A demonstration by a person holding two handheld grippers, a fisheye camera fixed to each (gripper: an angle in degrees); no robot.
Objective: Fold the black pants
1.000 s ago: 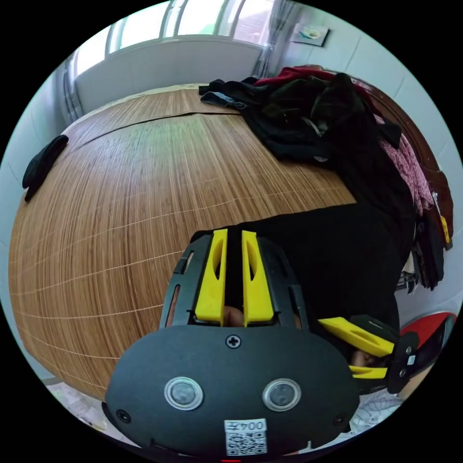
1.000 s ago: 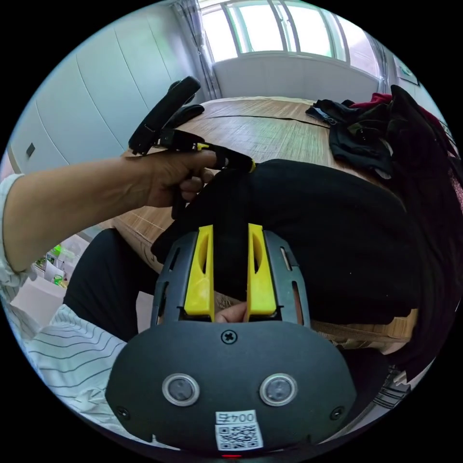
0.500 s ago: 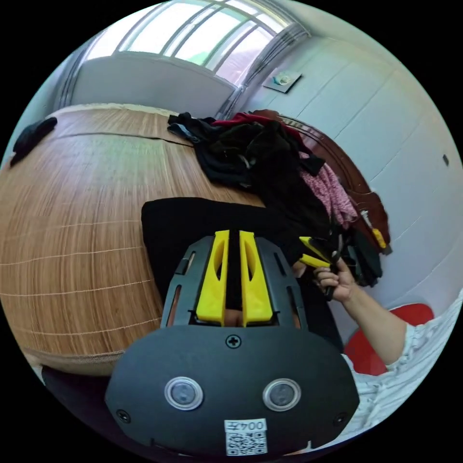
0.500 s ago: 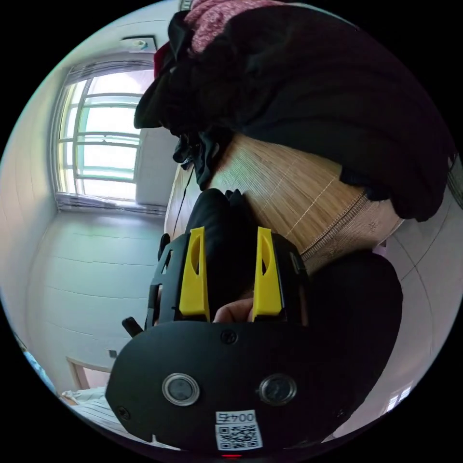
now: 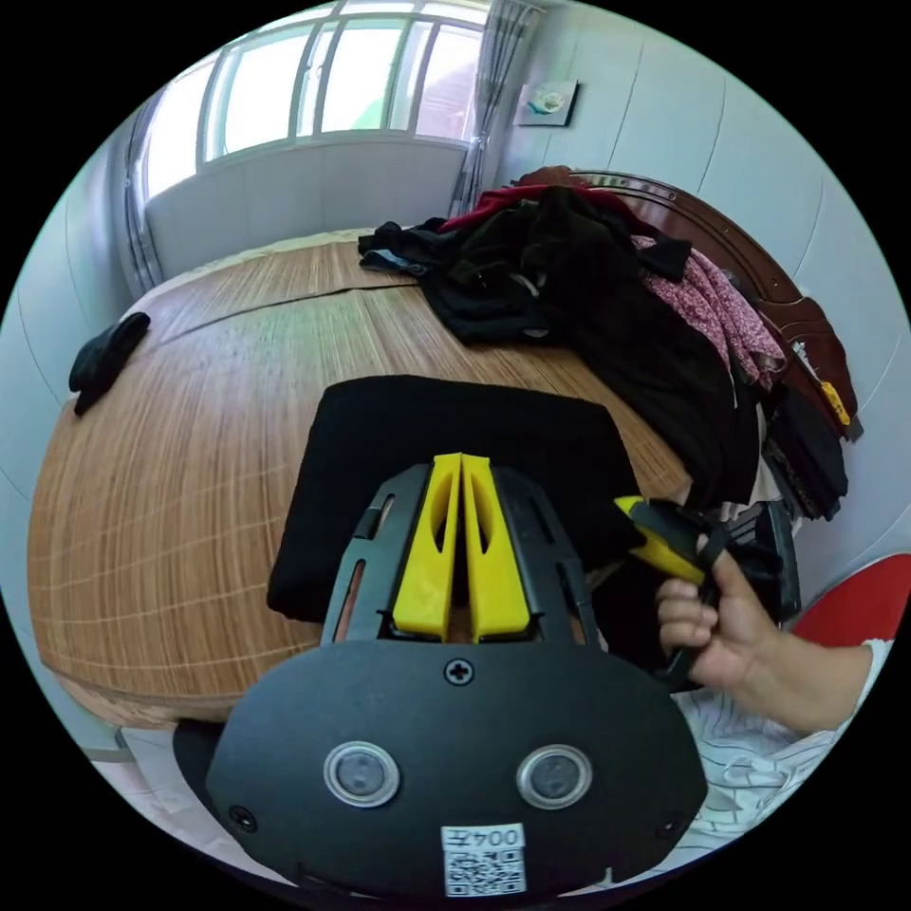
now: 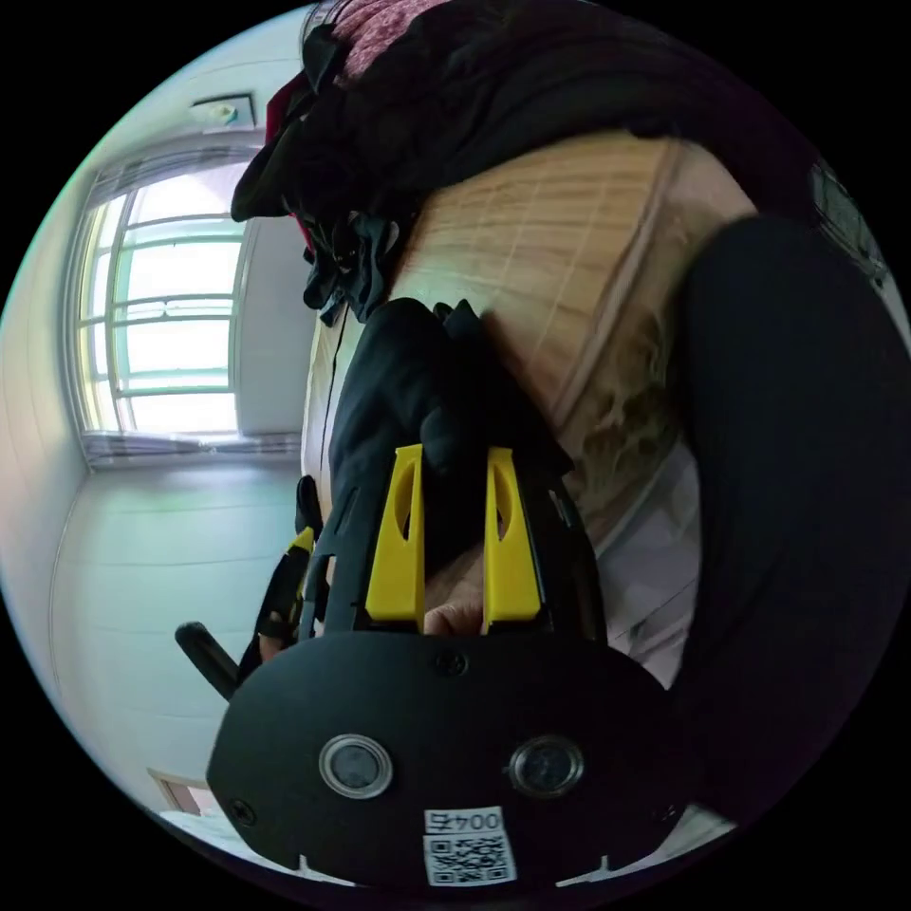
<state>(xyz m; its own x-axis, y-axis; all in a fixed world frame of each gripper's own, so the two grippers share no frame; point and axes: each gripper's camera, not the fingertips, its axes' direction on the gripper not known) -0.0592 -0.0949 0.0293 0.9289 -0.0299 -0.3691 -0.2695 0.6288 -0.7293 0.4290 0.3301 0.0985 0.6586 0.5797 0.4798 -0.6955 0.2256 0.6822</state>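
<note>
Since a second ago the black pants point(image 5: 446, 455) have gone from a broad sheet draped over the near right corner to a compact folded rectangle lying flat on the bamboo mat point(image 5: 190, 399), close to its near edge. Far right of them, a pile of dark and red clothes point(image 5: 588, 285) is heaped against the wooden headboard point(image 5: 759, 275), and a small dark item point(image 5: 104, 356) lies at the far left edge of the mat.

At the pants' near edge, the left gripper point(image 5: 460, 531) has closed: its yellow jaws now meet with no gap and no cloth shows between them. To its right a hand point(image 5: 712, 626) holds the right gripper point(image 5: 664, 546) at the near right corner of the fold. In the right gripper view, rolled sideways, the right gripper point(image 6: 454, 531) has its jaws a narrow way apart with a bunched black corner of the pants point(image 6: 418, 399) hanging between them; whether both jaws press on it I cannot tell.

My worry is that corner. If cloth is pinched there, pulling the hand away would drag the top layer and skew or open the fold, perhaps sliding the bundle over the near edge.
</note>
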